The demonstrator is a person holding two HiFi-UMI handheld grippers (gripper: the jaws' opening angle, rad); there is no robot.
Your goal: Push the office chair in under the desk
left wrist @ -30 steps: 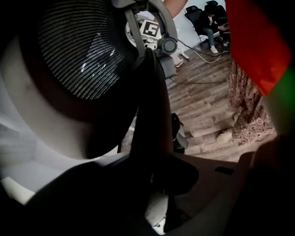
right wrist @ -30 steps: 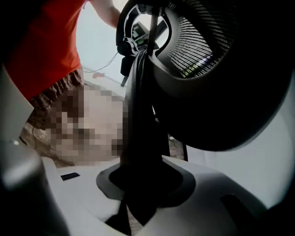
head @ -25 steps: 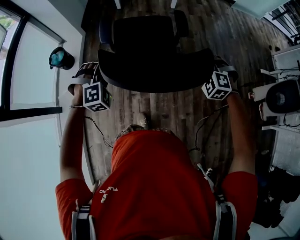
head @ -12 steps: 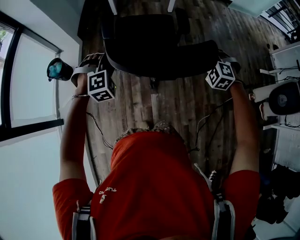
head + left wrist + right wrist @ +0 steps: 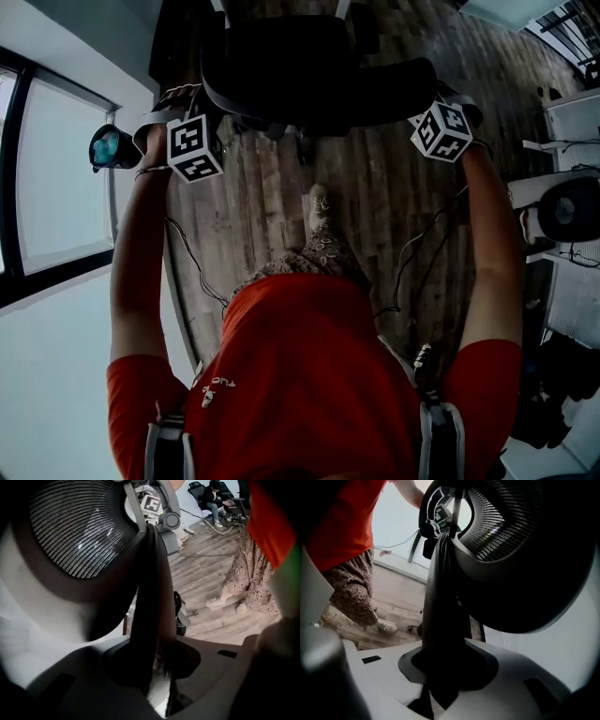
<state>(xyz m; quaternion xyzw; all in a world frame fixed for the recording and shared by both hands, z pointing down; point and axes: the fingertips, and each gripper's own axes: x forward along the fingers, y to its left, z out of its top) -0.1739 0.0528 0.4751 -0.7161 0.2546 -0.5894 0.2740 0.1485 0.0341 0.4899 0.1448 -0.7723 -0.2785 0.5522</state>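
The black office chair [image 5: 309, 70] stands at the top of the head view, its seat toward the top edge and its mesh backrest [image 5: 79, 531] nearest me. My left gripper [image 5: 199, 105] is shut on the backrest's left edge [image 5: 149, 616], a dark band running up between its jaws. On the backrest's right edge [image 5: 443, 597], my right gripper [image 5: 433, 92] is shut as well. Each gripper shows in the other's view across the backrest: the right gripper [image 5: 154, 508] and the left gripper [image 5: 437, 520]. Two white desk legs [image 5: 223, 7] show at the top edge.
A window wall and white sill [image 5: 66, 216] run down the left, with a black round object [image 5: 108, 147] on the sill. Another chair [image 5: 567, 211] and white desks stand at the right. Cables [image 5: 192, 267] trail over the wooden floor. My foot [image 5: 321, 204] is behind the chair.
The chair and both grippers have moved up the picture, away from my body. I have stepped after it, and one foot now shows on the floor behind the chair.
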